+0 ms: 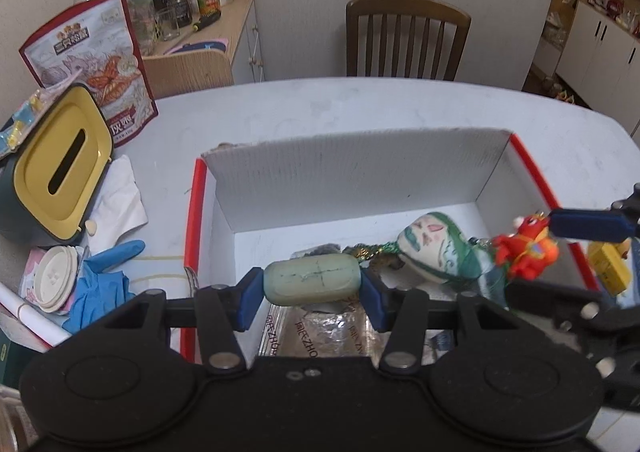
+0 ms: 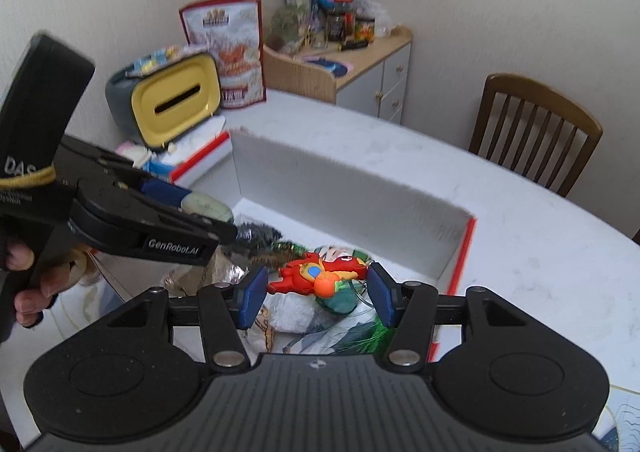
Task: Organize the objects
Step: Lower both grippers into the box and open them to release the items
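Observation:
My left gripper (image 1: 310,284) is shut on a pale green soap-like bar (image 1: 310,279), held just above the near left part of a white cardboard box with red edges (image 1: 195,220). My right gripper (image 2: 316,288) is shut on a red and orange toy figure (image 2: 316,274) over the same box (image 2: 464,252). In the left wrist view that toy (image 1: 524,248) hangs at the box's right side under a blue pad (image 1: 584,226). Inside the box lie a painted face mask with green hair (image 1: 436,248) and a foil packet (image 1: 328,332). The left gripper (image 2: 208,212) shows in the right wrist view with the bar (image 2: 206,208).
Left of the box stand a grey tissue box with a yellow lid (image 1: 60,168), a blue glove (image 1: 104,276), a white round lid (image 1: 54,278) and a printed snack bag (image 1: 92,60). A wooden chair (image 1: 406,36) is beyond the table. A cluttered cabinet (image 2: 360,64) stands behind.

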